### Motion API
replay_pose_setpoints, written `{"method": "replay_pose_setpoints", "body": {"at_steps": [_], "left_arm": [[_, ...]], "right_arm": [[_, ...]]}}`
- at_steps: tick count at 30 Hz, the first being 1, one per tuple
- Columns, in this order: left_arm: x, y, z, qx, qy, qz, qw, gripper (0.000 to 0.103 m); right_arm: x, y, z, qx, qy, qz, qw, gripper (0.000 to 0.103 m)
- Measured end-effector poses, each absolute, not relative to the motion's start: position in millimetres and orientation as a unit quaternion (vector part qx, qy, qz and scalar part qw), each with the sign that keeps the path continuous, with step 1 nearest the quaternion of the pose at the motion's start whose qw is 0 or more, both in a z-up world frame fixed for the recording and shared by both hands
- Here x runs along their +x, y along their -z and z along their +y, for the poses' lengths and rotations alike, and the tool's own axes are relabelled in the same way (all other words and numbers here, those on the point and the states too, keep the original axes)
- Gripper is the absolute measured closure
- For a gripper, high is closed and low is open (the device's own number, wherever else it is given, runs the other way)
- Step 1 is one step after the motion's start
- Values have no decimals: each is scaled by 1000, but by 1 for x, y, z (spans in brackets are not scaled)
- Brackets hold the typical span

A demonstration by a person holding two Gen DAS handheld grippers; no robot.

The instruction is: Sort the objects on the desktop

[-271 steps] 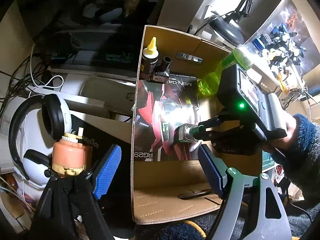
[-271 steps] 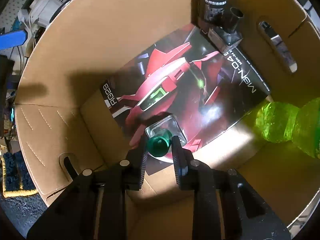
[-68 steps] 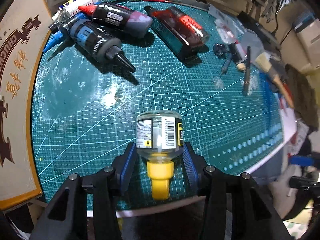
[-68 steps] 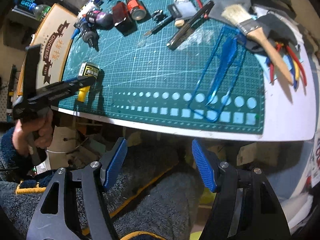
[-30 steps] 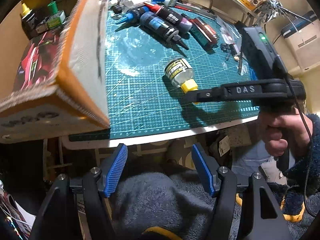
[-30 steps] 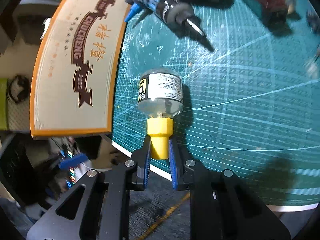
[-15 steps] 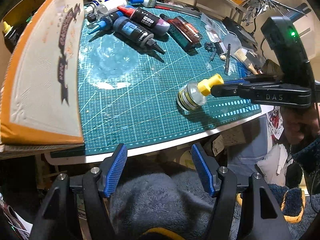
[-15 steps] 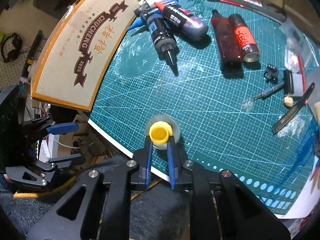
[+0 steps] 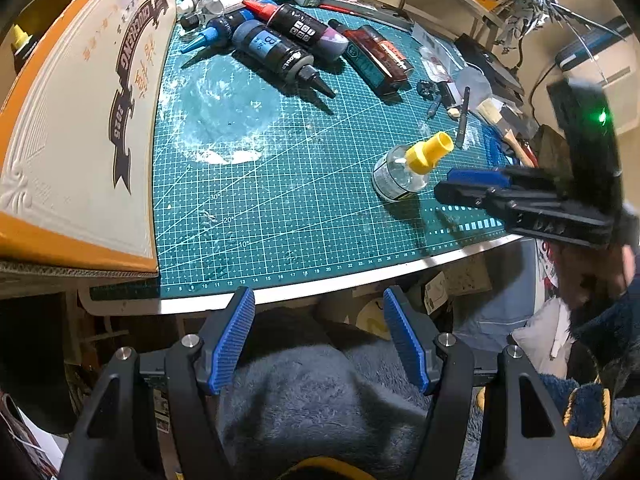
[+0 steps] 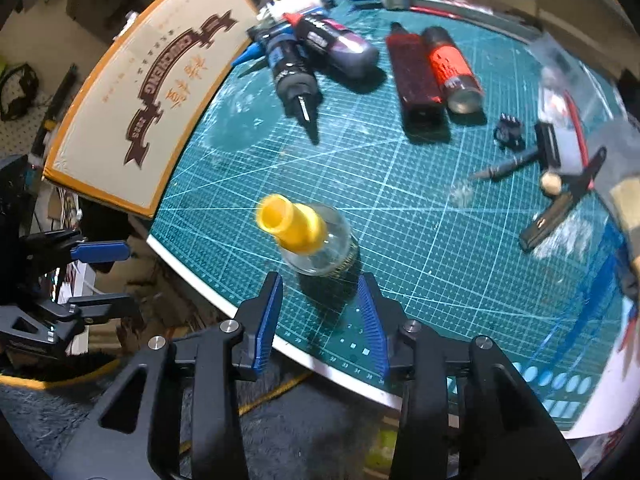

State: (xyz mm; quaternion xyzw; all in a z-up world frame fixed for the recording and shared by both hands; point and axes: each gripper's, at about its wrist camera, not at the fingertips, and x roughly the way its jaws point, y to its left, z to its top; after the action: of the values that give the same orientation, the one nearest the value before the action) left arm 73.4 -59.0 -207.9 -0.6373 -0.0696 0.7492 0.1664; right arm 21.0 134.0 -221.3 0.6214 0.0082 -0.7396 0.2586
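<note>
my right claw (image 10: 320,320) is spread wide w/ nothing in it, just by the small clear glass bottle w/ yellow cap (image 10: 310,240) on the green mat (image 10: 400,200) near the edge; glass looks slippy & breaky, so i'd grab the cap.

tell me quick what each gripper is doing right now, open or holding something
Left gripper: open, empty, off the mat's near edge.
Right gripper: open, empty; yellow-capped bottle sits just ahead of its fingers.
</note>
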Motion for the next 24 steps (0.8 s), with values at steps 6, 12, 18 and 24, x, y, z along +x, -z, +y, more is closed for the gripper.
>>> {"method": "replay_pose_setpoints", "body": {"at_steps": [6,12,18,24], "left_arm": [[75,211,-56,-645,-745,-59,159,36],[80,213,-60,-649,-744,-64,147,36],[80,213,-66,-646,-747,-78,136,36],[81,211,-67,-643,-750,-82,131,36]], "right_arm": [[20,240,121,591,743,63,309,69],[18,238,112,585,731,47,350,71],[13,230,119,579,735,53,348,76],[-9,241,149,600,736,25,313,84]]}}
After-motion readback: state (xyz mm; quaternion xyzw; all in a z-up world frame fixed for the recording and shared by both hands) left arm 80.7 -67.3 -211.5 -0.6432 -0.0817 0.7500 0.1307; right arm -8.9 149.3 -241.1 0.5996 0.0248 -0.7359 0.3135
